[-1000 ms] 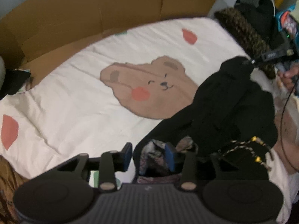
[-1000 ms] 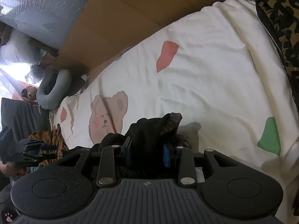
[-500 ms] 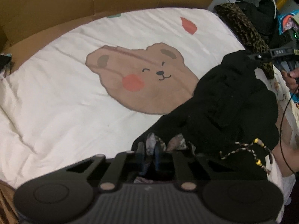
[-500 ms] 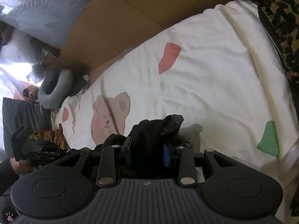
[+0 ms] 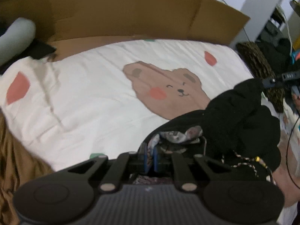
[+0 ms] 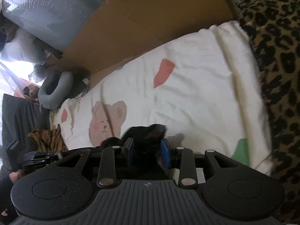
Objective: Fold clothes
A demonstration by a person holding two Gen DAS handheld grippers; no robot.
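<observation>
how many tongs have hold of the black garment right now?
2. Left tongs pinch patterned lining of the black garment; right tongs clamp its bunched corner.

Open blanket (image 5: 90,101) lies clear across its middle and left side. Cardboard sheet (image 5: 120,16) walls off the far edge; leopard-print cover (image 6: 277,71) borders the right edge; grey pillow (image 6: 56,90) crowds the far-left corner.

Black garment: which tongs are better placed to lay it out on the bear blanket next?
Left, probably. The left tongs pinch the black garment at its patterned lining, right over the bear blanket; the right tongs hold another bunch of it.
</observation>
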